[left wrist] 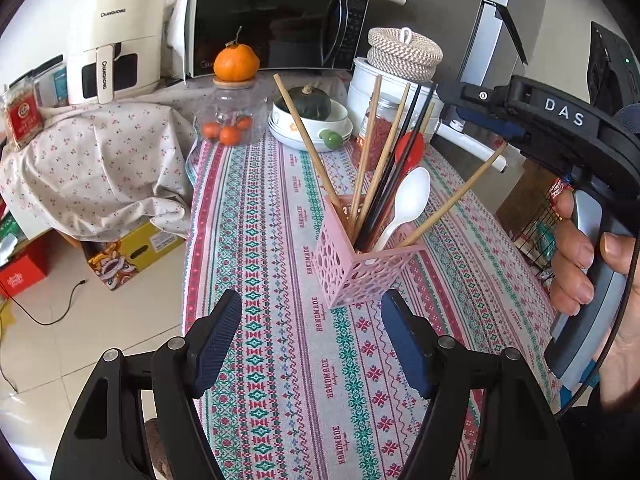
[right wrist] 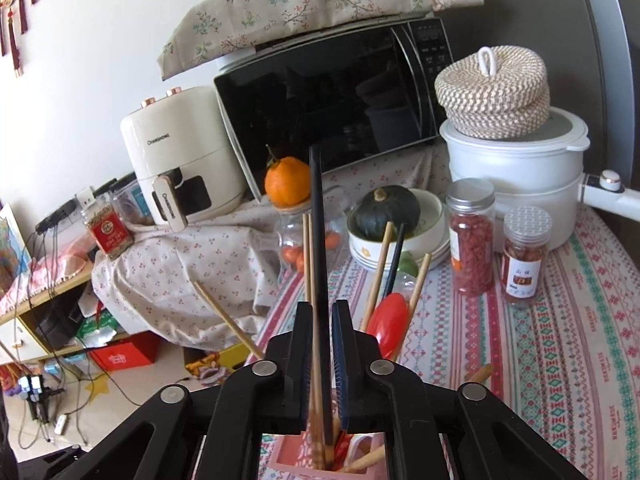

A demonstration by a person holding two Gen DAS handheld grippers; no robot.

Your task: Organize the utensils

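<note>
A pink perforated utensil holder [left wrist: 360,268] stands on the patterned tablecloth [left wrist: 288,360]. It holds several wooden chopsticks [left wrist: 308,144], black chopsticks [left wrist: 404,160], a white spoon [left wrist: 408,204] and a red spoon [left wrist: 410,150]. My left gripper [left wrist: 310,344] is open and empty, just in front of the holder. My right gripper [right wrist: 322,320] hovers over the holder [right wrist: 296,460], its jaws narrowly apart around a black chopstick [right wrist: 318,240] and a wooden chopstick [right wrist: 309,256] that stand in the holder. The red spoon [right wrist: 388,320] shows to its right. The right gripper's body [left wrist: 560,128] shows above the holder in the left wrist view.
Behind the holder stand a bowl with a green squash [left wrist: 308,102], a glass jar topped by an orange [left wrist: 236,62], two jars of red contents [right wrist: 472,236], a white pot with a woven basket [right wrist: 516,168], a microwave [right wrist: 340,100] and an air fryer [left wrist: 116,40]. The table edge [left wrist: 188,280] drops off at the left.
</note>
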